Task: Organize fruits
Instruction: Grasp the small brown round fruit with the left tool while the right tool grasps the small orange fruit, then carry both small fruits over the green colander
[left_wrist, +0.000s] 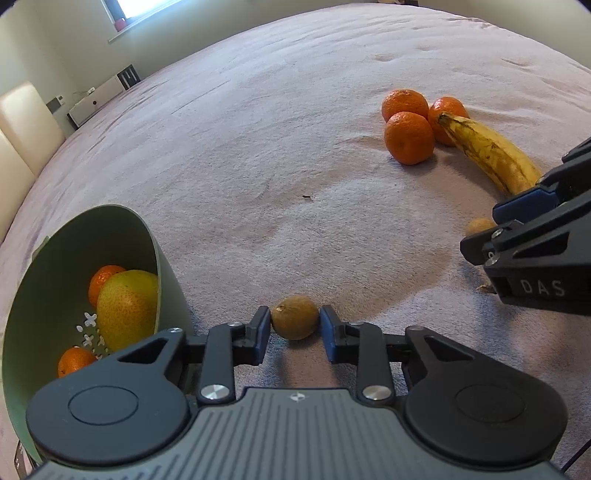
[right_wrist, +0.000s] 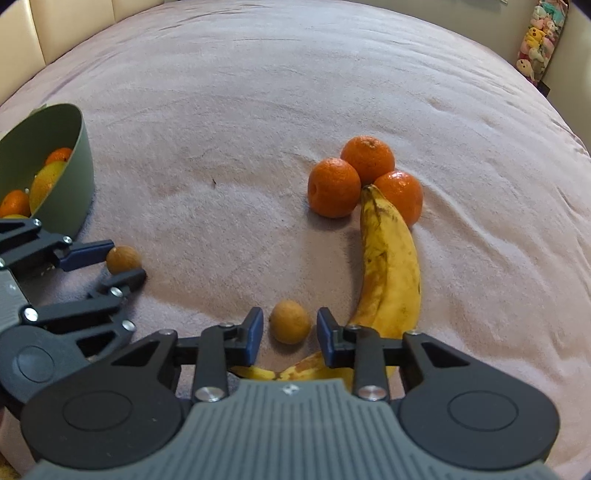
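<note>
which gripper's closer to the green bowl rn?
Left. The left gripper sits right beside the green bowl, shut on a small brown fruit. The right gripper is farther off, by the banana, around another small brown fruit.

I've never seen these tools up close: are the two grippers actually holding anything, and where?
The left gripper clamps a small brown fruit by its two sides. The right gripper only straddles a second small fruit, gaps on both sides: not held.

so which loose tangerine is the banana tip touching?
The rightmost tangerine of the three; the banana tip rests against it. The other two sit left and behind.
</note>
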